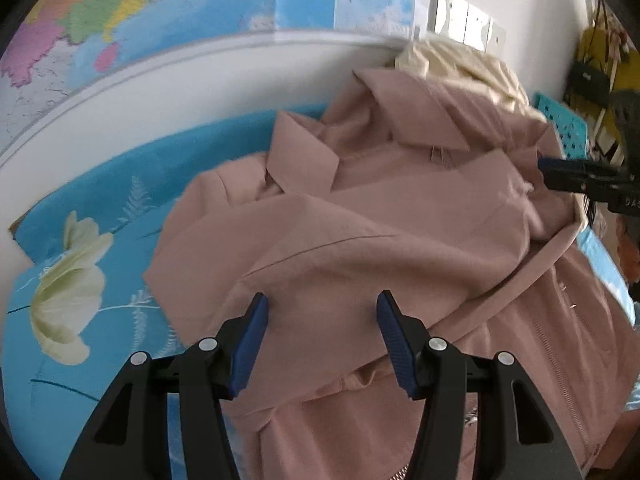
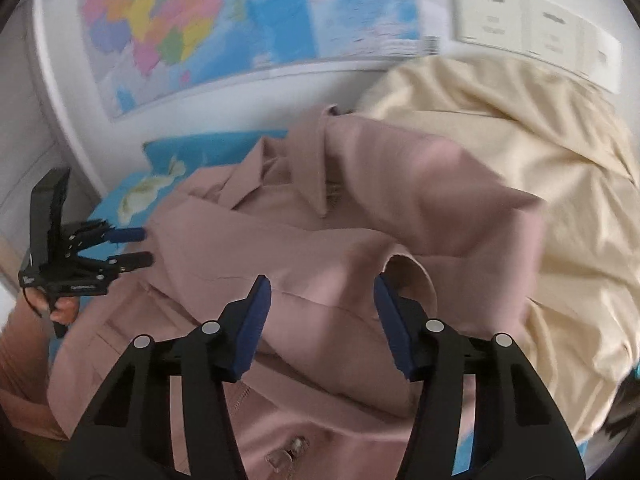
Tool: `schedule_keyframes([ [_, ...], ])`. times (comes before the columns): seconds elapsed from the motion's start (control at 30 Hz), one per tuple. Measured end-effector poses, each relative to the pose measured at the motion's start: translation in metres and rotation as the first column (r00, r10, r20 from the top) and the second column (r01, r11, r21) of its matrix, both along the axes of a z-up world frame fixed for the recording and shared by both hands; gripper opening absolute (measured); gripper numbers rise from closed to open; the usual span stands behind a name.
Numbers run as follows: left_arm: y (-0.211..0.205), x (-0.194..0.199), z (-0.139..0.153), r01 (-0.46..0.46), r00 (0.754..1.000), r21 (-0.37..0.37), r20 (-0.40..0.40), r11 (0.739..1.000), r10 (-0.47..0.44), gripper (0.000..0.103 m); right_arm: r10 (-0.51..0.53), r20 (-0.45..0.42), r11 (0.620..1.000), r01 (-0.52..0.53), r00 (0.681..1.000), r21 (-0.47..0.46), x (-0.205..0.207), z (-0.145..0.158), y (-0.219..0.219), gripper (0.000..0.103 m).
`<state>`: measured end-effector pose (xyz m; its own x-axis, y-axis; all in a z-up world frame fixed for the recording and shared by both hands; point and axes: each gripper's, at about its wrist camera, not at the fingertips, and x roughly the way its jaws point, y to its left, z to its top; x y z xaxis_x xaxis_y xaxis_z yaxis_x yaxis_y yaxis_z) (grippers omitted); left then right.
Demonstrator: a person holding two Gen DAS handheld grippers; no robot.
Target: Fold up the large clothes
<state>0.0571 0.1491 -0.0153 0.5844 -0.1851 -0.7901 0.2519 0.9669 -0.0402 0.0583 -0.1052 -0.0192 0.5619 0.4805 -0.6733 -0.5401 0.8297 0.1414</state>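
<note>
A large dusty-pink jacket [image 1: 360,232] lies crumpled on a blue flowered sheet [image 1: 80,360], collar toward the wall, sleeves folded across its body. It also shows in the right wrist view [image 2: 320,248]. My left gripper [image 1: 322,304] is open and empty just above the jacket's near sleeve. It shows at the left in the right wrist view [image 2: 140,246], open at the jacket's edge. My right gripper [image 2: 322,284] is open and empty above a sleeve cuff [image 2: 408,264]. Its tip shows at the right edge of the left wrist view [image 1: 548,170].
A cream garment [image 2: 540,180] is piled behind and right of the jacket, against the wall. A coloured map [image 2: 224,28] and wall switches [image 2: 532,32] are on the white wall. A turquoise perforated crate [image 1: 568,128] and hanging bags [image 1: 600,76] stand far right.
</note>
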Motion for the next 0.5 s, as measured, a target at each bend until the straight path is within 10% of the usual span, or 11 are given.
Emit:
schedule_keyframes([
  [0.23, 0.007, -0.001, -0.019, -0.006, 0.999, -0.010, -0.033, 1.000, 0.006, 0.055, -0.092, -0.205, 0.995, 0.098, 0.975, 0.019, 0.054, -0.047, -0.025, 0.000],
  [0.3, 0.007, -0.005, -0.017, -0.004, 1.000, -0.010, -0.024, 1.000, 0.004, 0.058, -0.103, -0.209, 0.993, 0.113, 0.973, 0.035, 0.051, -0.044, -0.032, 0.000],
  [0.43, 0.015, -0.016, -0.008, -0.019, 1.000, -0.046, -0.002, 0.999, 0.019, 0.060, -0.064, -0.164, 0.996, 0.072, 0.984, 0.044, 0.030, -0.029, -0.030, 0.044],
  [0.5, 0.020, -0.025, -0.002, -0.032, 0.999, -0.059, 0.015, 0.998, 0.033, 0.060, -0.022, -0.105, 0.999, 0.026, 0.994, 0.035, 0.013, -0.016, -0.024, 0.047],
])
